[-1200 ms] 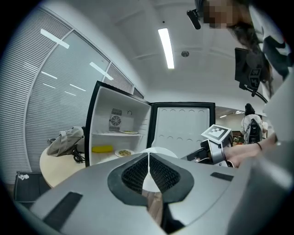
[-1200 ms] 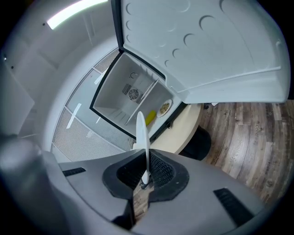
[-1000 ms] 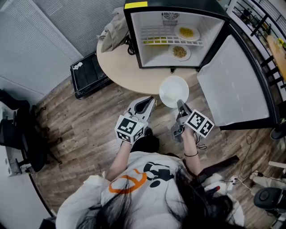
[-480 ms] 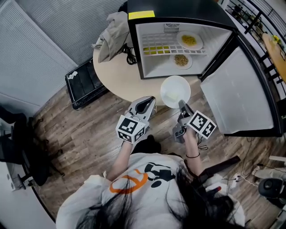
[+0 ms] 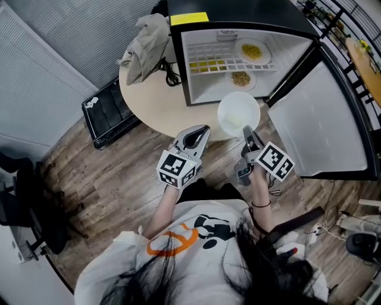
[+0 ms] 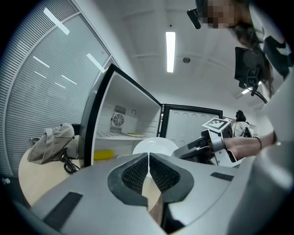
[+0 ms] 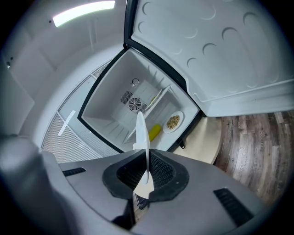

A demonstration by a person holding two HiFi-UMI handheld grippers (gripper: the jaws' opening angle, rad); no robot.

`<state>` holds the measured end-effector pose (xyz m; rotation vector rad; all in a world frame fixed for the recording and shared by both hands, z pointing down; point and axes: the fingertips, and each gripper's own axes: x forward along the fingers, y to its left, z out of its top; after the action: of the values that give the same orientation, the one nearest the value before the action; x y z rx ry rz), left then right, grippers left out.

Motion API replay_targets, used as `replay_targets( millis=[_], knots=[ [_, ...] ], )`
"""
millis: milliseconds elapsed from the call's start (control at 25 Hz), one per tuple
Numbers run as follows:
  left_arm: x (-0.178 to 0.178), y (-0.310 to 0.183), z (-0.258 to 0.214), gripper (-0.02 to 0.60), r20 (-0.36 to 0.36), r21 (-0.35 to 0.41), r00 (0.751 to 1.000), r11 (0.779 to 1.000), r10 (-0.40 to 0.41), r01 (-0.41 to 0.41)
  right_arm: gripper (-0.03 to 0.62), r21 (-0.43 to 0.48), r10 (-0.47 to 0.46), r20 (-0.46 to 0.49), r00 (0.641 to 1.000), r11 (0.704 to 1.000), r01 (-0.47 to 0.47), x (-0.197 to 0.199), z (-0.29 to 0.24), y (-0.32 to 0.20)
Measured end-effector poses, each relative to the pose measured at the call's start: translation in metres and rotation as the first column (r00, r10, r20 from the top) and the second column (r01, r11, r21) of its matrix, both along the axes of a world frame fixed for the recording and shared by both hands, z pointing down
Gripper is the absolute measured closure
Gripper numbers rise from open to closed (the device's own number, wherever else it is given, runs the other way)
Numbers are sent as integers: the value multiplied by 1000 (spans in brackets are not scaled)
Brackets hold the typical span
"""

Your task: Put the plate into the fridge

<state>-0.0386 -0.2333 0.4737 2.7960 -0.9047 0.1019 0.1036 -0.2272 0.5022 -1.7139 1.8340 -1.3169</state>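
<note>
STEP: carry to fridge | PLATE: white plate (image 5: 238,112) over round table (image 5: 155,95) edge, before open fridge (image 5: 178,59) | RIGHT: right gripper (image 5: 246,132) jaws pinch its near rim | LEFT: left gripper (image 5: 202,130) jaws pressed together, empty | ADVICE: hold level; enter lower compartment beside grain dish (image 5: 240,78).

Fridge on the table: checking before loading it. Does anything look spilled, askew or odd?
Nothing stands out. The fridge stands open, with food plates flat on its shelf and floor. The right gripper holds the empty plate by its rim. A bag lies slumped beside it.
</note>
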Motion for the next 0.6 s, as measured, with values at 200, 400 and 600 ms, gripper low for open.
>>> replay_targets(
  millis=[200,400,600],
  knots=[
    [5,-2,4,568,-1,-13,1000,1000,4,-4,572,11,11,-8,1000,1000,-11,10,-7,-7],
    [7,-13,7,568,6,-12,1000,1000,-13,13,572,34,2,-2,1000,999,-2,16,-17,-25],
    [9,-30,6,568,23,0,999,999,-38,38,572,46,-22,22,1000,999,21,19,-23,-50]
  ],
)
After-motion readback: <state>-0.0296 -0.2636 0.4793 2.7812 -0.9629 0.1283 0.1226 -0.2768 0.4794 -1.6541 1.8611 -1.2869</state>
